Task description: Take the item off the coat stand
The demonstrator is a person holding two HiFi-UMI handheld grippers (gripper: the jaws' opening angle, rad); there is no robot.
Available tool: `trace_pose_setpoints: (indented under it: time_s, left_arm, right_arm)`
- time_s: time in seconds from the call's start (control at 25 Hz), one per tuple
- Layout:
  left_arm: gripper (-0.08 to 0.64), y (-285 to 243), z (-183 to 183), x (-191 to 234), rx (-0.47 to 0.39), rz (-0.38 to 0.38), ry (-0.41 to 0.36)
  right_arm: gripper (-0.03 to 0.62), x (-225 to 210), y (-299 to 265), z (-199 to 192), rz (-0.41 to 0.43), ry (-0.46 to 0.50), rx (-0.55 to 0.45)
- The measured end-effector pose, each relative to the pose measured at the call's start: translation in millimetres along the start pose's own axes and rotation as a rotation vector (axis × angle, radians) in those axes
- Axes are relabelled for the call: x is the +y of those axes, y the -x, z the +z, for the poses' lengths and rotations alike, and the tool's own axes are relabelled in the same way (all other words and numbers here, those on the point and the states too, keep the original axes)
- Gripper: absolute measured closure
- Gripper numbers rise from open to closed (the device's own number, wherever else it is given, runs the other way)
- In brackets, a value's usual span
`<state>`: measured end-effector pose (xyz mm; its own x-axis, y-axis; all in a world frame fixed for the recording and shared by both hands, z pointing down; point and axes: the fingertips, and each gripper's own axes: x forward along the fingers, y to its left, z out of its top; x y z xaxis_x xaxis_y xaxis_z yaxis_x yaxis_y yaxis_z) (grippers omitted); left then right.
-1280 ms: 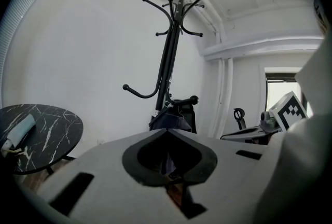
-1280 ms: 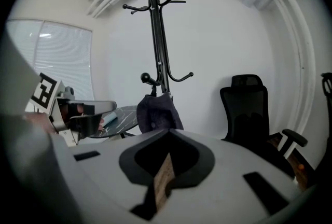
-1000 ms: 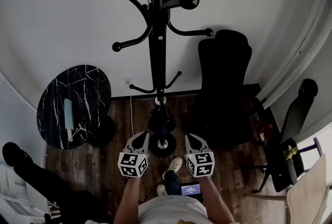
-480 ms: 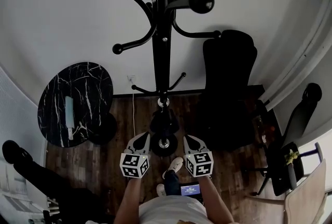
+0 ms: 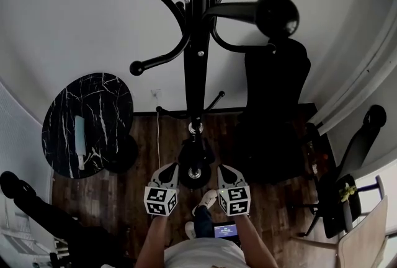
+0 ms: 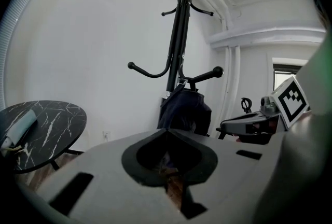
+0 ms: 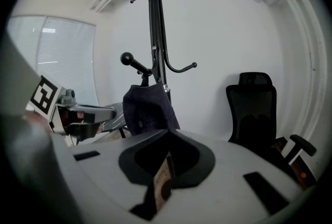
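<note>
A black coat stand (image 5: 197, 56) rises in the middle of the head view, with curved hooks branching off its pole. A dark bag (image 6: 184, 109) hangs from a low hook on it and shows in both gripper views (image 7: 148, 106). From above it is a dark lump (image 5: 194, 150) by the pole's foot. My left gripper (image 5: 169, 169) and right gripper (image 5: 224, 170) are held side by side, short of the bag and apart from it. Both are shut with nothing between the jaws. Each gripper sees the other beside it.
A round black marble table (image 5: 87, 124) with a pale long object (image 5: 79, 135) stands left of the stand. A black office chair (image 5: 273, 93) is right behind it. More chairs (image 5: 356, 155) crowd the right edge. The person's shoes (image 5: 208, 198) are on the wood floor.
The head view has drawn nearer the coat stand, so its ball-tipped hook looms larger at upper right. Both grippers stay shut and side by side, slightly lower in the view.
</note>
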<state>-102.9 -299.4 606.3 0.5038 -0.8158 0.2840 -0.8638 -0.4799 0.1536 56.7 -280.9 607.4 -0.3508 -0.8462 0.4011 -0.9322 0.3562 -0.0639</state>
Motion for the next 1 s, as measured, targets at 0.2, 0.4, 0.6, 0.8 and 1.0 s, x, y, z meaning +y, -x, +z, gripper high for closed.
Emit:
trace_pose_setpoints:
  time_s: [0.2, 0.4, 0.6, 0.8, 1.0]
  left_arm:
    - [0.537, -7, -4, 5, -0.002, -0.019, 0.024]
    - [0.498, -13, -12, 8, 0.017, -0.033, 0.024]
    - [0.460, -21, -11, 8, 0.014, -0.034, -0.025]
    - [0.437, -29, -3, 5, -0.032, -0.073, 0.001]
    - [0.437, -36, -12, 4, -0.003, -0.074, 0.008]
  right_arm:
    - [0.553, -1, -14, -1, 0.010, -0.012, 0.011]
    - [0.518, 2, -25, -5, 0.017, -0.010, 0.020]
    - [0.467, -2, -34, -7, 0.014, -0.017, 0.024]
    - [0.457, -2, -42, -3, 0.033, 0.001, 0.020]
    - [0.456, -2, -48, -8, 0.049, 0.003, 0.031]
